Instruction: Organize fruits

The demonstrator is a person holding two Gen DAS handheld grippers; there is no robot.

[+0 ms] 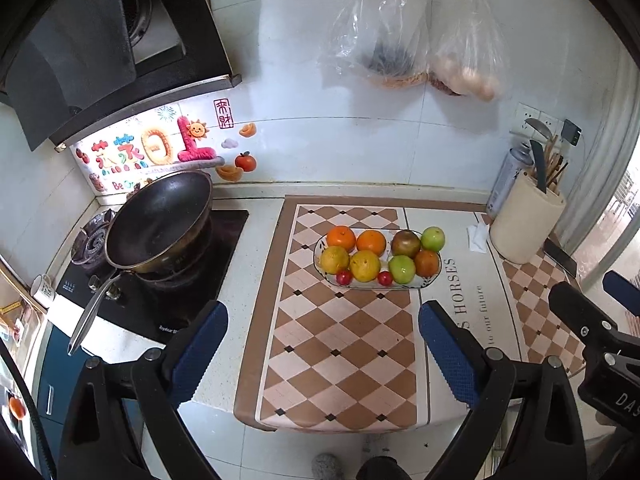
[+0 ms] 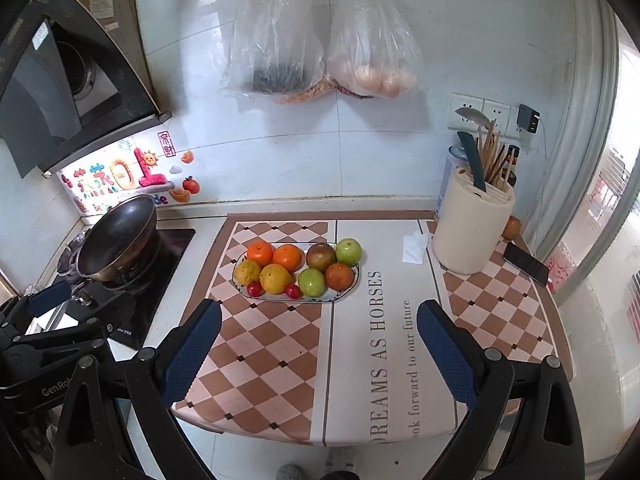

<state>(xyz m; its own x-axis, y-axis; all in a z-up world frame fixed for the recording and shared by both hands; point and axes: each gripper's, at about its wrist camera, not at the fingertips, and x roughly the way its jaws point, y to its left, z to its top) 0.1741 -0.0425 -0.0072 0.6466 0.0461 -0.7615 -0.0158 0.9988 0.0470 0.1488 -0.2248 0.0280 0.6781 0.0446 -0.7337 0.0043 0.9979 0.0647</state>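
A patterned oval plate (image 1: 430, 278) (image 2: 347, 287) sits on the checkered mat (image 1: 340, 344) (image 2: 260, 344). It holds oranges (image 1: 341, 238) (image 2: 260, 252), yellow citrus (image 1: 365, 266) (image 2: 275, 278), green apples (image 1: 402, 269) (image 2: 311, 282), a dark tomato (image 1: 405, 243) (image 2: 320, 256) and two cherry tomatoes (image 1: 385, 278) (image 2: 293, 291). My left gripper (image 1: 322, 344) hangs open, high above the mat's near end. My right gripper (image 2: 320, 340) is open too, above the mat's lettered part, to the right of the left one. Neither holds anything.
A black wok (image 1: 160, 220) (image 2: 120, 236) rests on the stove at the left. A cream utensil holder (image 1: 526, 224) (image 2: 472, 228) stands at the back right, with a phone (image 2: 525, 263) and a folded tissue (image 2: 414, 247) nearby. Two plastic bags (image 2: 320, 40) hang on the wall.
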